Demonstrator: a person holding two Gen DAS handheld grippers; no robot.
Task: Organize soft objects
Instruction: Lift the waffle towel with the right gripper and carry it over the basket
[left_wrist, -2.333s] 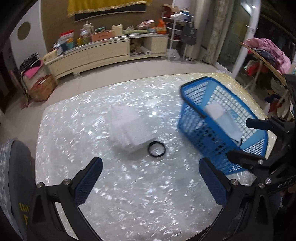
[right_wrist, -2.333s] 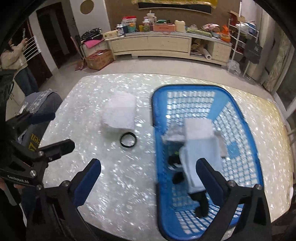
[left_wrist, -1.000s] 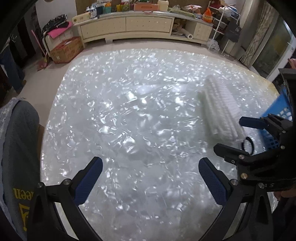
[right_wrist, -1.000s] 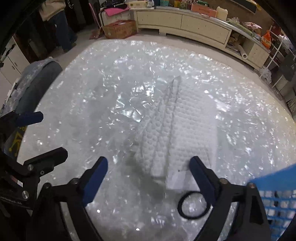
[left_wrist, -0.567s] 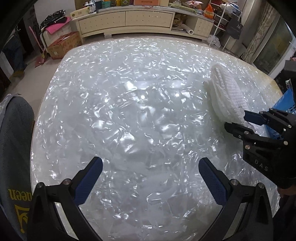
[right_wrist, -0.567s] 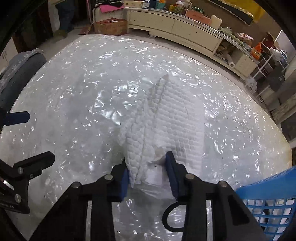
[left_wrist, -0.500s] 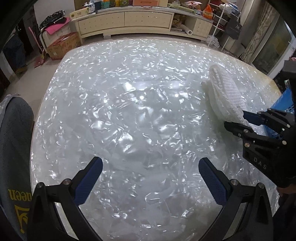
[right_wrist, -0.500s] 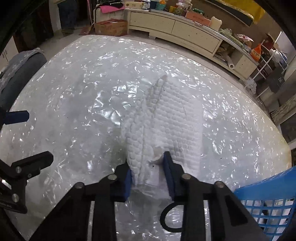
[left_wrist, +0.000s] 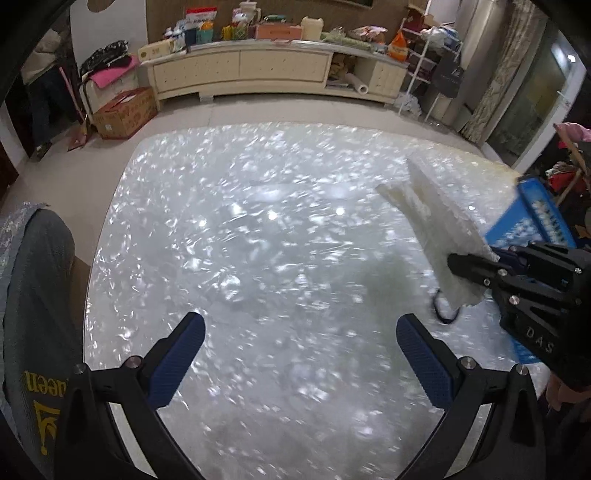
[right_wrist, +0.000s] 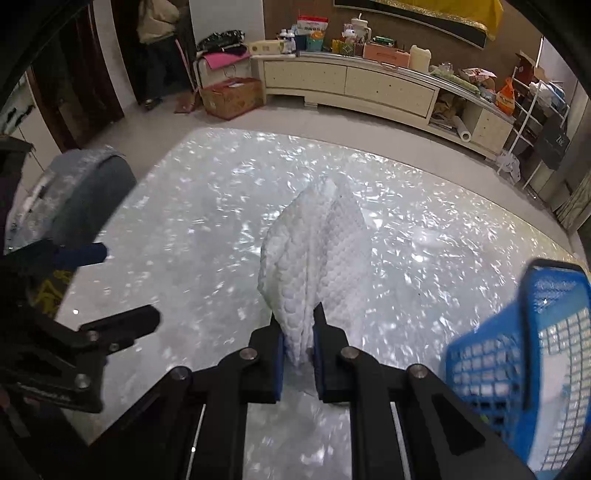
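A white quilted cloth (right_wrist: 314, 254) hangs folded from my right gripper (right_wrist: 298, 328), which is shut on its lower edge and holds it off the shiny table (right_wrist: 192, 236). In the left wrist view the same cloth (left_wrist: 436, 236) is at the right, held by the right gripper (left_wrist: 476, 266). My left gripper (left_wrist: 301, 332) is open and empty over the table's near side. A blue plastic basket (right_wrist: 528, 354) stands at the right; it also shows in the left wrist view (left_wrist: 524, 221). A black ring (left_wrist: 445, 310) lies on the table below the cloth.
A grey chair back (left_wrist: 33, 280) stands at the table's left edge. A long cream cabinet (left_wrist: 258, 70) with clutter lines the far wall. A cardboard box (right_wrist: 232, 96) sits on the floor. A person (right_wrist: 155, 48) stands at the far left.
My right gripper has closed on the white cloth and lifted it off the table. The left gripper has stayed open and drawn back slightly.
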